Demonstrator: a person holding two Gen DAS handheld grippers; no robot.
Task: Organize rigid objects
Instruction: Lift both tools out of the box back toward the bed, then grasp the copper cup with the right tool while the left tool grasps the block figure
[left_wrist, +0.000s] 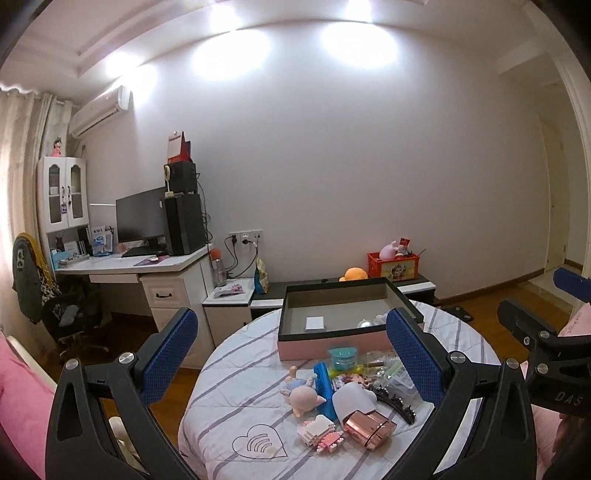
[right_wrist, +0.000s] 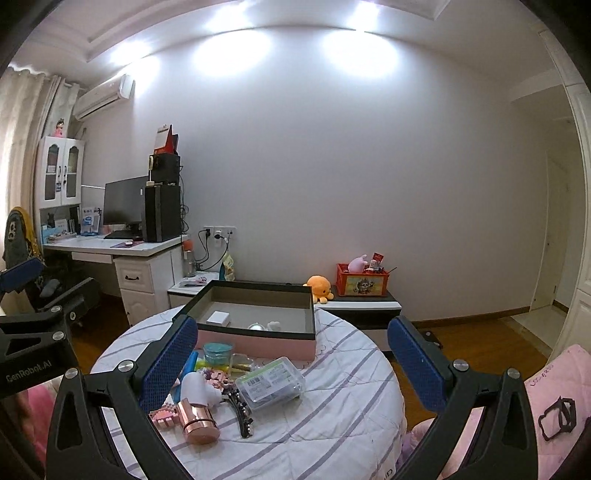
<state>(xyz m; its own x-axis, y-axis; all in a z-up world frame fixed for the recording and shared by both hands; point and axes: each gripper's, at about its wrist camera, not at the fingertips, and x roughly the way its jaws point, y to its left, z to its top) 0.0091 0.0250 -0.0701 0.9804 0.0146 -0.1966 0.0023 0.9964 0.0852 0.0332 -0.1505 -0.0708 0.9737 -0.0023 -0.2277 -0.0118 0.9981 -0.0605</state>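
Observation:
A pink box with a dark rim (left_wrist: 332, 340) (right_wrist: 258, 341) stands on the round table and holds a white block (left_wrist: 314, 323), a silver ball and a small white figure. In front of it lie small things: a teal jar (left_wrist: 342, 357), a doll (left_wrist: 301, 395), a blue part (left_wrist: 325, 384), a white heart-shaped piece (left_wrist: 352, 400), a rose-gold cylinder (left_wrist: 369, 428) (right_wrist: 195, 421), a pink brick toy (left_wrist: 320, 434), a black hair clip (right_wrist: 242, 411) and a clear plastic case (right_wrist: 271, 382). My left gripper (left_wrist: 291, 356) is open above them. My right gripper (right_wrist: 291, 363) is open and empty too.
The table has a striped white cloth (left_wrist: 236, 417). A low cabinet (right_wrist: 362, 308) behind it carries an orange plush and a red crate (right_wrist: 364, 282). A desk with a monitor (left_wrist: 140, 218) stands at the left. Pink bedding (right_wrist: 546, 398) lies at the right.

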